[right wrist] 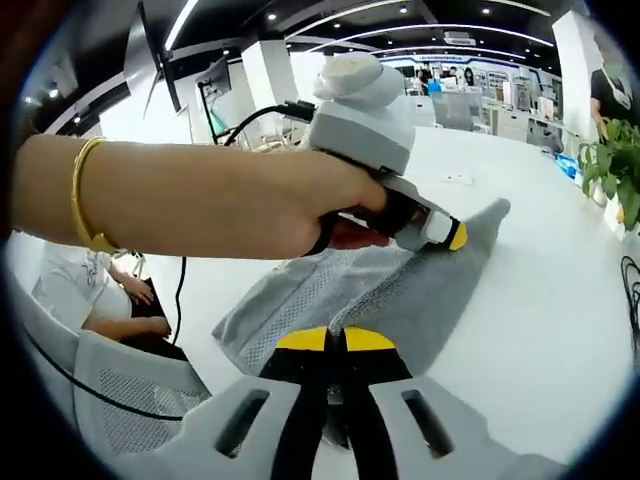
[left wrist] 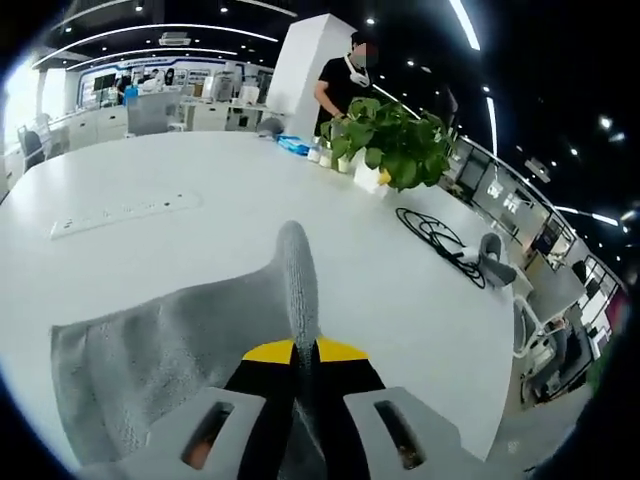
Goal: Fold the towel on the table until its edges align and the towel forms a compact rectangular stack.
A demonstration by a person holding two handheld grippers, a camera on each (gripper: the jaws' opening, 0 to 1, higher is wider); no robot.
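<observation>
A grey towel (left wrist: 160,350) lies on the white table (left wrist: 200,170), one part pulled up into a narrow ridge. My left gripper (left wrist: 305,350) is shut on that ridge, which rises between its yellow-tipped jaws. In the right gripper view the towel (right wrist: 420,290) spreads across the table, and my right gripper (right wrist: 338,340) is shut on its near edge. The left gripper (right wrist: 445,232) enters there, held by a person's hand (right wrist: 250,200), pinching the towel's far corner.
A potted plant (left wrist: 395,140) and small bottles stand at the table's far side, with a black cable coil (left wrist: 435,235) to the right. A power strip (left wrist: 125,213) is set in the table at left. A person stands behind the plant. A mesh chair (right wrist: 130,390) sits near the right gripper.
</observation>
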